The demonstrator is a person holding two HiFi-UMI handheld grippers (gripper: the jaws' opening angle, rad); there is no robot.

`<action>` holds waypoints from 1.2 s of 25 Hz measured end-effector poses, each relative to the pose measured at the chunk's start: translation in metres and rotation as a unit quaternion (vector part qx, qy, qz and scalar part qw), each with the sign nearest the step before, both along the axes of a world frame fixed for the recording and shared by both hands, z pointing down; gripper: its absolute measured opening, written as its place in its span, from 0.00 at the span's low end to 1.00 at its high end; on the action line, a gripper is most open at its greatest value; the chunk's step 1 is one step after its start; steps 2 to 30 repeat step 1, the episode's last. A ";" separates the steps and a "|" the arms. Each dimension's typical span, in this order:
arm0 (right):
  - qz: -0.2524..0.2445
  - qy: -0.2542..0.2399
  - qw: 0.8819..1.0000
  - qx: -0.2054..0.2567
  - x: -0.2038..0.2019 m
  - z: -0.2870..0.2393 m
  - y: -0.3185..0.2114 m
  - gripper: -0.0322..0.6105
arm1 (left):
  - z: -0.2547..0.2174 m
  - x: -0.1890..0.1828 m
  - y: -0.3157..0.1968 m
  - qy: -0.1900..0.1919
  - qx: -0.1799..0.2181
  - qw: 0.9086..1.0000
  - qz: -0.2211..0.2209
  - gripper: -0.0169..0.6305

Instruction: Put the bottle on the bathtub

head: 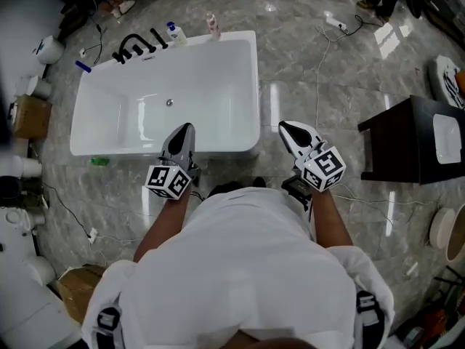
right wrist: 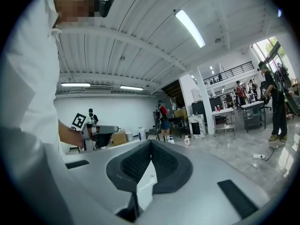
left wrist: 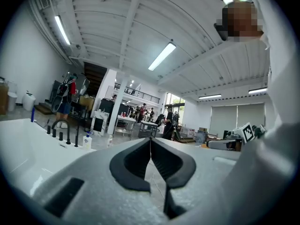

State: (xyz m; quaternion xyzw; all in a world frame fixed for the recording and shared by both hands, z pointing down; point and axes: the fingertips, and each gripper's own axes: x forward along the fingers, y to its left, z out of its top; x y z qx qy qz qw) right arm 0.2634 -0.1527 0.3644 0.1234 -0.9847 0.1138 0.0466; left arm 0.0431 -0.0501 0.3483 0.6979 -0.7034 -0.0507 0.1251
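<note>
A white bathtub [head: 240,86] stands on the marble floor in front of me. At its far edge are a white bottle with a blue cap [head: 174,33] and a pinkish bottle [head: 212,25]; I cannot tell whether each rests on the rim or on the floor behind. Both show small in the left gripper view, the white bottle [left wrist: 87,141] and the pinkish bottle [left wrist: 109,140]. My left gripper [head: 187,128] hovers over the tub's near rim, shut and empty. My right gripper [head: 285,126] is held just right of the tub, also shut and empty. Each gripper view looks level across the room.
Black faucet fittings [head: 134,46] stand at the tub's far left corner. A dark table [head: 396,140] carrying a white basin [head: 447,137] is at the right. Cables and a power strip [head: 336,22] lie on the floor. A cardboard box [head: 29,115] sits at the left. People stand far off.
</note>
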 end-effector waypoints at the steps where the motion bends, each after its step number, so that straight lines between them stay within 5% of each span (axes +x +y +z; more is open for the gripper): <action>1: -0.002 0.001 1.000 -0.005 0.005 0.001 0.006 0.07 | 0.002 0.007 -0.003 0.003 -0.007 1.000 0.013 0.05; 30: -0.002 0.001 1.000 -0.005 0.005 0.001 0.006 0.07 | 0.002 0.007 -0.003 0.003 -0.007 1.000 0.013 0.05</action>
